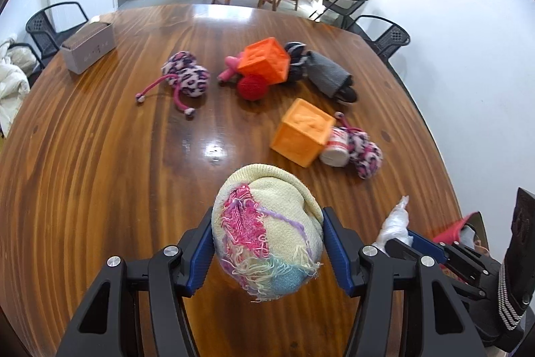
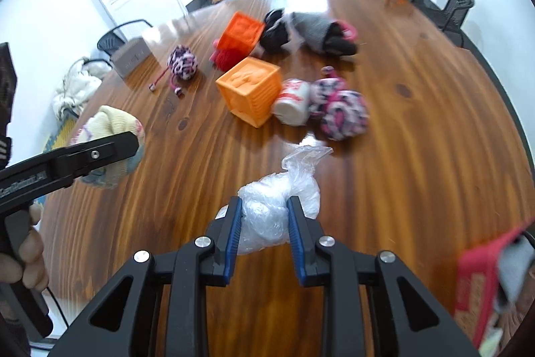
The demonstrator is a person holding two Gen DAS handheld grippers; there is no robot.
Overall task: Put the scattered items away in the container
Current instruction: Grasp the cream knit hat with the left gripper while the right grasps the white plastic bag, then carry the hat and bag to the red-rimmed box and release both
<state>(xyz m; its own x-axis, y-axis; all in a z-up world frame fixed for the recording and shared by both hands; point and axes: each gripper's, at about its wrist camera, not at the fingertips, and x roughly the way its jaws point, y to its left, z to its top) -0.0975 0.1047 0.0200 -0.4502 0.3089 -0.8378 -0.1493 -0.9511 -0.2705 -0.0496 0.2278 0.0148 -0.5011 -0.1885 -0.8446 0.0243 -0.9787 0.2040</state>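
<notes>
Carry step: left gripper (image 1: 267, 248) clamps the knit hat (image 1: 267, 233), right gripper (image 2: 264, 225) clamps the plastic bag (image 2: 274, 213), both above the table's (image 1: 100, 189) near edge. Next: drop into the red container (image 2: 481, 276) at the near right edge.

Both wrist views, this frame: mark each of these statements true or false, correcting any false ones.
1. The left gripper holds a knitted ball. True.
2. The right gripper is empty. False: it is shut on a crumpled plastic bag.
3. Two orange cubes lie on the table. True.
4. The red ball sits alone, away from everything. False: it lies against the farther orange cube.
5. The knitted ball is plain grey. False: cream with pink, purple and blue.
</notes>
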